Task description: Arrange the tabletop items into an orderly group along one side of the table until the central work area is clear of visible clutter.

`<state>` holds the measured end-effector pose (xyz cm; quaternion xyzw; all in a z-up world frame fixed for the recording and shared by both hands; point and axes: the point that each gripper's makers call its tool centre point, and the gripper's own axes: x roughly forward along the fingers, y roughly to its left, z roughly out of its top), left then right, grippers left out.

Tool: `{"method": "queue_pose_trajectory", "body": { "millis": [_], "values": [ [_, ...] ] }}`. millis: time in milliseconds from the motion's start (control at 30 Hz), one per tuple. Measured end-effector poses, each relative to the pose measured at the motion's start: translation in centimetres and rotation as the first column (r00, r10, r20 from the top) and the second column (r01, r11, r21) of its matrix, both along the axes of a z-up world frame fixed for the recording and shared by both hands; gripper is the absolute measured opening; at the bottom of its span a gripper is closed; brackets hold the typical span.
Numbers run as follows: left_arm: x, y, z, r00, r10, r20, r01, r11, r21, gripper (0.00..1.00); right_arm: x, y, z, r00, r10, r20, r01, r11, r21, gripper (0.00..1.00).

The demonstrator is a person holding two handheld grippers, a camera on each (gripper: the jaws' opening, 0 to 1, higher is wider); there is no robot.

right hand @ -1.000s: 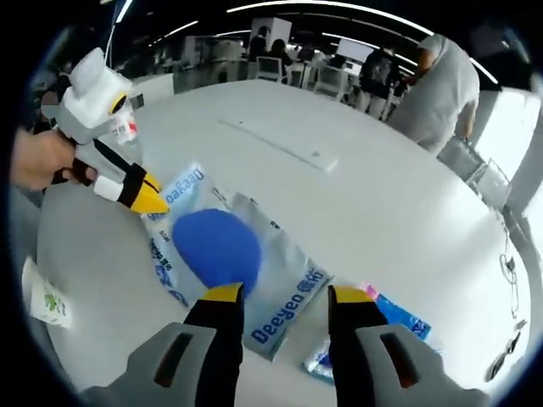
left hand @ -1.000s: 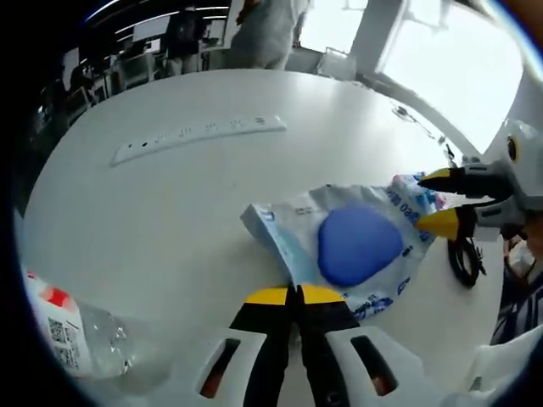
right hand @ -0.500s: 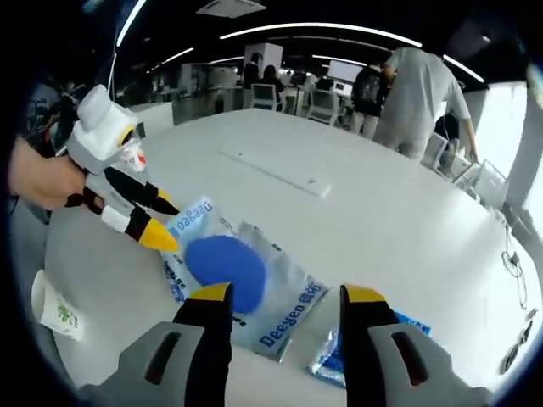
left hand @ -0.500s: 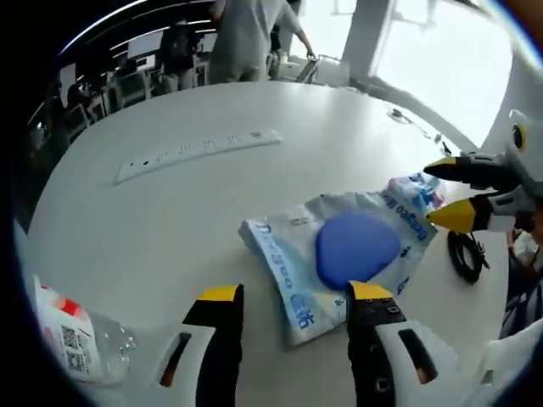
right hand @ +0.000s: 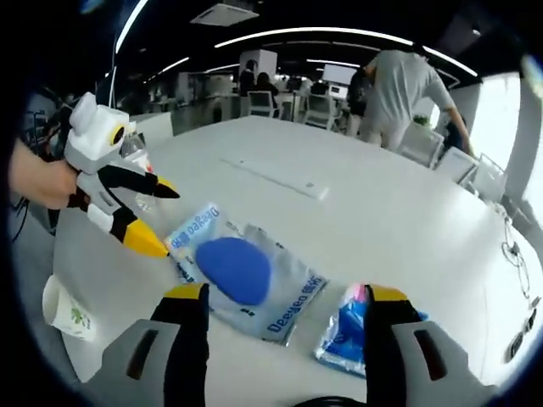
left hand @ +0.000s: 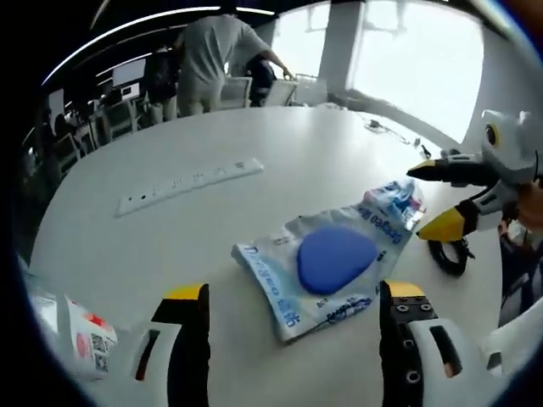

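A clear printed bag [left hand: 273, 275] with a blue oval pad [left hand: 335, 257] inside lies flat on the white table [left hand: 212, 229]. My left gripper [left hand: 294, 292] stands open, wide, just short of the bag's near edge. My right gripper [left hand: 431, 199] comes in from the right, open, its tips beside a small blue packet [left hand: 399, 197]. In the right gripper view the bag [right hand: 288, 292] lies ahead of my open right gripper [right hand: 286, 294], the blue packet [right hand: 348, 331] sits by its right jaw, and the left gripper [right hand: 159, 220], held by a hand [right hand: 38, 182], hovers past the bag's far end.
A plastic bottle [left hand: 85, 339] lies at the near left. A white power strip [left hand: 191, 180] runs across the table's middle. A black cable coil [left hand: 445, 254] lies near the right edge. A paper cup [right hand: 68, 309] lies on its side. A person [left hand: 212, 51] stands beyond the table.
My left gripper went from shut at the bag's corner to wide open and drew back. The right gripper's jaws spread a little wider. The bag stays flat.
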<state>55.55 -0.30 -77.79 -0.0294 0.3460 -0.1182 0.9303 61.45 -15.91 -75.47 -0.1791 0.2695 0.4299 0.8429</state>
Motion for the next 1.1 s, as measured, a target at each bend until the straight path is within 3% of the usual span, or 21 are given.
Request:
{"method": "queue_pose_trajectory", "body": {
  "millis": [200, 300, 567, 1100],
  "values": [
    [-1.0, 0.2, 1.0, 1.000, -0.013, 0.011, 0.013, 1.000, -0.006, 0.79, -0.8, -0.4, 0.5, 1.000, -0.003, -0.009, 0.003, 1.000, 0.000, 0.76],
    [-1.7, 0.2, 0.9, 0.998, -0.060, -0.005, 0.061, 0.998, 0.019, 0.79, -1.4, -0.5, 0.9, 1.000, 0.004, -0.007, -0.004, 1.000, -0.011, 0.76],
    [-2.8, 0.4, 2.3, 0.998, -0.057, 0.008, 0.057, 0.998, 0.024, 0.77, -2.6, -0.6, 1.5, 1.000, 0.021, -0.004, -0.021, 1.000, -0.018, 0.74],
    [-6.5, 1.1, 3.1, 0.997, -0.069, 0.018, 0.068, 0.997, 0.026, 0.77, -5.6, -0.2, 1.6, 0.999, 0.045, -0.010, -0.045, 0.999, -0.006, 0.74]
  ]
}}
